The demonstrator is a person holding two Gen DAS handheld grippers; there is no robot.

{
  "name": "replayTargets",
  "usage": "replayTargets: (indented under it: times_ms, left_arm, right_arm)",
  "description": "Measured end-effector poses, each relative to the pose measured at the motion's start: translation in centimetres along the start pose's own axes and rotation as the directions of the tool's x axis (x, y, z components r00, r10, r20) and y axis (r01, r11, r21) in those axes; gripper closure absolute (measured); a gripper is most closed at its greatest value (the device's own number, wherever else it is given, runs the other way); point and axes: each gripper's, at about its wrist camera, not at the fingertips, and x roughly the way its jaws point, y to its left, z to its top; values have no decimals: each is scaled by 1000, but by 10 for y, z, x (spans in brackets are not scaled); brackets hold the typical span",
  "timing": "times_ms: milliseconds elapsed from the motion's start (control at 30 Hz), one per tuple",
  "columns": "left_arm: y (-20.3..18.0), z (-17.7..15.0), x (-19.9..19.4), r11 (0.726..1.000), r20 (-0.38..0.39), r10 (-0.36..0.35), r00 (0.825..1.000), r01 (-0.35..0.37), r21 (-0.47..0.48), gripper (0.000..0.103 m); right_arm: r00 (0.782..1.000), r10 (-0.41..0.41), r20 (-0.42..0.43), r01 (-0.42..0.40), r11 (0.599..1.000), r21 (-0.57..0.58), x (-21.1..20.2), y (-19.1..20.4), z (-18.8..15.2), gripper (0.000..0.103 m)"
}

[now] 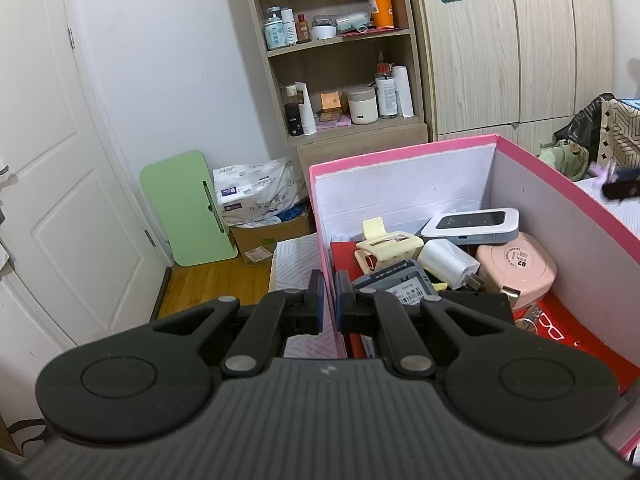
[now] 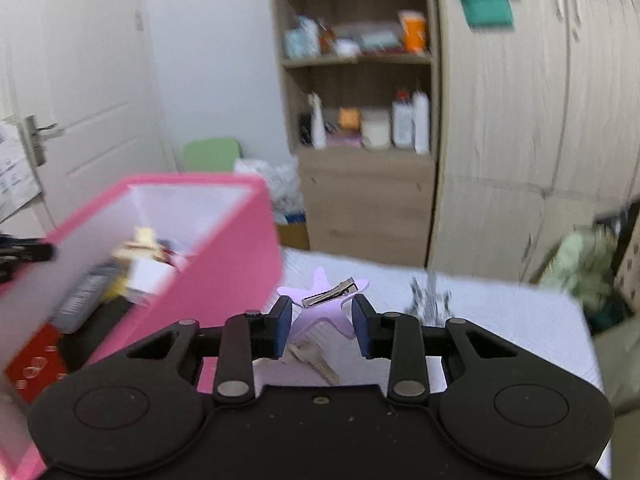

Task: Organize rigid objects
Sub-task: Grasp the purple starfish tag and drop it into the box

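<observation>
My left gripper [image 1: 330, 300] is shut on the near left wall of the pink box [image 1: 400, 152]. Inside the box lie a cream hair claw [image 1: 384, 244], a white and grey device [image 1: 472, 224], a pink case [image 1: 520, 264], a white charger [image 1: 448, 260] and a grey gadget [image 1: 400, 280]. My right gripper [image 2: 322, 326] is shut on a lilac star hair clip [image 2: 320, 312] with a metal clasp, held just above the white surface, right of the pink box [image 2: 224, 264]. In the left wrist view the star clip [image 1: 600, 170] shows blurred at the far right edge.
A key [image 2: 316, 360] lies on the white surface under the right gripper. A wooden shelf unit [image 1: 340, 60] full of bottles and a wardrobe [image 1: 520, 40] stand behind. A green board [image 1: 188, 208] and a cardboard carton [image 1: 272, 236] sit on the floor. Bags [image 2: 580, 264] are at the right.
</observation>
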Motion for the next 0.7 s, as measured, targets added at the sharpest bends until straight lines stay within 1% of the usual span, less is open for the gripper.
replayTargets:
  times_ms: [67, 133, 167, 200, 233, 267, 333, 367, 467, 600, 667, 700]
  left_arm:
    - [0, 0, 0, 1000, 0, 3, 1000, -3, 3, 97]
    - [0, 0, 0, 1000, 3, 4, 1000, -4, 2, 97]
    - [-1, 0, 0, 1000, 5, 8, 1000, -8, 7, 97]
    - [-1, 0, 0, 1000, 8, 11, 1000, -11, 11, 97]
    - [-1, 0, -1, 1000, 10, 12, 1000, -12, 12, 97]
    - [-1, 0, -1, 1000, 10, 10, 1000, -10, 9, 97]
    - [0, 0, -1, 1000, 11, 8, 1000, -8, 6, 97]
    - [0, -1, -2, 1000, 13, 8, 1000, -8, 5, 97]
    - [1, -1, -2, 1000, 14, 4, 1000, -4, 2, 97]
    - [0, -1, -1, 1000, 3, 9, 1000, -9, 15, 97]
    - [-1, -1, -2, 1000, 2, 11, 1000, -11, 22, 97]
    - [0, -1, -2, 1000, 3, 11, 1000, -11, 20, 97]
  right_arm:
    - [999, 21, 26, -19, 997, -71, -17, 16, 8, 65]
    - [997, 63, 32, -59, 990, -128, -29, 32, 17, 65]
    - [996, 91, 26, -86, 985, -148, -34, 39, 21, 65]
    - [991, 133, -1, -131, 977, -169, -36, 48, 24, 65]
    - [983, 179, -39, -183, 968, -172, -36, 53, 28, 65]
    - [968, 234, -87, -245, 957, -158, -35, 57, 30, 65]
    - [931, 320, -179, -343, 932, -120, -31, 67, 34, 65]
    - [915, 341, -214, -370, 922, -113, -27, 72, 35, 65]
    - [886, 353, -300, -402, 908, -119, -13, 87, 36, 65]
    - [859, 293, -420, -384, 912, -148, 9, 105, 27, 65]
    - [855, 279, -438, -385, 907, -172, 9, 111, 20, 65]
    - [857, 270, -439, -379, 907, -183, 9, 113, 19, 65]
